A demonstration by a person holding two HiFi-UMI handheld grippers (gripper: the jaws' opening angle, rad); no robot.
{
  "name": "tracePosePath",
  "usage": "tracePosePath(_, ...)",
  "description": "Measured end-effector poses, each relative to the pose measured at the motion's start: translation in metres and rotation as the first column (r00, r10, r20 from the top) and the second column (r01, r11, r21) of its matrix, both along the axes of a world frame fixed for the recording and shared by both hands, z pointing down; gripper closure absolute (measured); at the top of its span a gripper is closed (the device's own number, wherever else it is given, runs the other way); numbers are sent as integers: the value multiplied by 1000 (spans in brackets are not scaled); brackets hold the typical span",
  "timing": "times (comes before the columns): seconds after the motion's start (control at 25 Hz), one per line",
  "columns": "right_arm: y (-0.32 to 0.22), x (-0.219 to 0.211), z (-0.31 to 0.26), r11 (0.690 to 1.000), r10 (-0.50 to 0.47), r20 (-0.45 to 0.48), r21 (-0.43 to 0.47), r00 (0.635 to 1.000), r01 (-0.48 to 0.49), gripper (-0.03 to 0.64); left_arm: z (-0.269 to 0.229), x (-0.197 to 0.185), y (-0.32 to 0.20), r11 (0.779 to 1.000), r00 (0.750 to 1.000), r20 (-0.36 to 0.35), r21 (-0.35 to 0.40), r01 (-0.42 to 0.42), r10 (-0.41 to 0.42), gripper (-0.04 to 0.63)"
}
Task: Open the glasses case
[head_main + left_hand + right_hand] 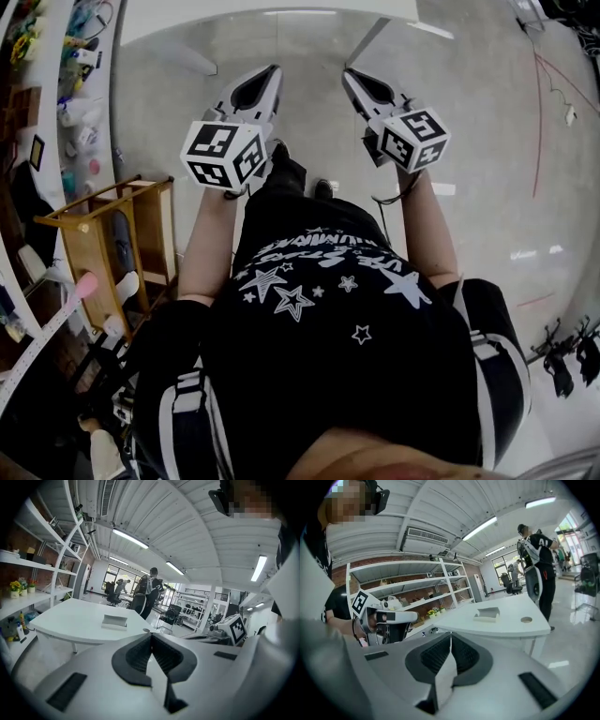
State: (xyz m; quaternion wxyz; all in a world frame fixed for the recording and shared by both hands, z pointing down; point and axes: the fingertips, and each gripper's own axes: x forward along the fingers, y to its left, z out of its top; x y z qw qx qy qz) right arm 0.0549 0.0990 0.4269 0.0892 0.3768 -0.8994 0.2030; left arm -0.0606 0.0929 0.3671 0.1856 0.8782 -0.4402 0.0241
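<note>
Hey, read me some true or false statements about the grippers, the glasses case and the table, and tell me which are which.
1. The left gripper and right gripper are both shut and empty. True.
2. The glasses case lies on the white table. True.
3. The left gripper touches the case. False: the case lies ahead, apart from both grippers.
4. The grippers rest on the table. False: they are held in the air, short of it.
5. Another person stands beyond the table. True.
</note>
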Motion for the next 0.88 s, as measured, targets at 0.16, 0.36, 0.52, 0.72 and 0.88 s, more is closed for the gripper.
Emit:
tracePosePath(0.16,30,20,-6,1000,-1,21,8,1000,1,600,-6,21,31,1000,1000,3,15,1,-1,584)
tracePosePath(0.36,65,37,-22,998,-22,20,51,1000,21,601,-20,42,69,999,1000,3,48,8,-8,584)
tracePosePath(0.52,94,42,-27,996,-55,4,77,998,55,603,-27,50,99,997,999,1,71,36,-37,584)
tracePosePath(0.72,124,44,-28,990,-102,-7,99,995,102,607,-36,52,137,991,997,-5,107,83,-83,584)
tracePosePath(0.88,140,42,-28,986,-127,-2,105,992,127,607,-40,52,158,987,994,-9,118,107,-107,584)
